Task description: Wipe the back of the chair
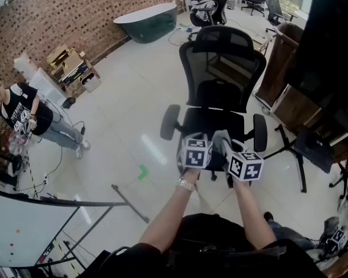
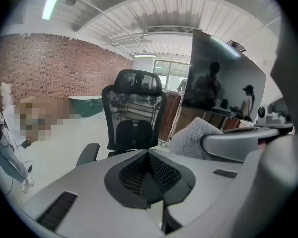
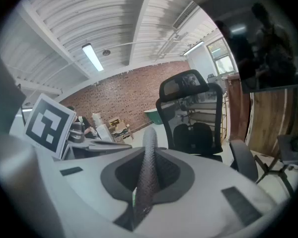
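Two claws up, side by side. Clenching the left claw [image 2: 148, 155] on nothing, pads pressed flat together. Pinching a grey cloth [image 2: 191, 139] in the right claw [image 3: 150, 150], edge-on between the pads, bunched out past the tips and sitting just right of the left claw. Facing the black chair [image 1: 220, 80] dead ahead of both claws, well apart from them: seat [image 1: 211, 123] nearest, mesh back [image 1: 221, 57] upright beyond it. Spotting a person [image 1: 29, 117] well off to the left claw's left, near the brick wall [image 1: 75, 10].
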`<state>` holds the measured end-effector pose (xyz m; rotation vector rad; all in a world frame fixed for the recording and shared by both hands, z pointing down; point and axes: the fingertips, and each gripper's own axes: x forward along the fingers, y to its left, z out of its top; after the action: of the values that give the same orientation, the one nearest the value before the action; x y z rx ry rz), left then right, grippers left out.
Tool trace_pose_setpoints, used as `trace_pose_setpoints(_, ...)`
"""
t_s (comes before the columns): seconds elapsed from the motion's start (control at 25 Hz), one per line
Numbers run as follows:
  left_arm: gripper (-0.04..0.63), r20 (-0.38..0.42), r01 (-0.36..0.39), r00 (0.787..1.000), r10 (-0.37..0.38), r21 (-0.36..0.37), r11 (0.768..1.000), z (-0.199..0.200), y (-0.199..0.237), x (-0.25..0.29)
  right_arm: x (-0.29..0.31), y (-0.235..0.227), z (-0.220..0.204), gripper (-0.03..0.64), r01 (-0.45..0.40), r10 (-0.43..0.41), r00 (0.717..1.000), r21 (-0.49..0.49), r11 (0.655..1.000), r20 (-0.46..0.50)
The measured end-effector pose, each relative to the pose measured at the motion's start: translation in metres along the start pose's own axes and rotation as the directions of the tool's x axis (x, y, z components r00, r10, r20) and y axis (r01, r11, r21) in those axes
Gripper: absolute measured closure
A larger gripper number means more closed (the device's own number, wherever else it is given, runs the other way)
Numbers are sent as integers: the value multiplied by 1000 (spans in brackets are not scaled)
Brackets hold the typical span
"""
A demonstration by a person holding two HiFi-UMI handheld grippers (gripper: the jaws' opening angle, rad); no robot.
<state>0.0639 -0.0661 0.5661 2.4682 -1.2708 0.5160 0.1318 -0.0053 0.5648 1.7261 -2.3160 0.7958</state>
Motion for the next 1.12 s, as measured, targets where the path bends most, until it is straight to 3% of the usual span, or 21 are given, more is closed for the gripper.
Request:
trace_pose_setpoints(0.28, 603, 47, 38, 998, -39, 20, 999, 72, 64, 34, 71, 11, 62, 591, 38, -38, 999, 21, 999, 33)
trace_pose_setpoints(0.68, 603, 43, 39, 998, -37, -37, 999, 79, 106, 71, 130, 19, 74, 591, 61, -61, 998, -58, 996, -2)
trace_pose_setpoints(1.12, 603, 104, -13, 994, 16, -28, 1000, 119, 125, 79, 187, -7, 212, 591, 81, -54, 976, -123, 989, 209)
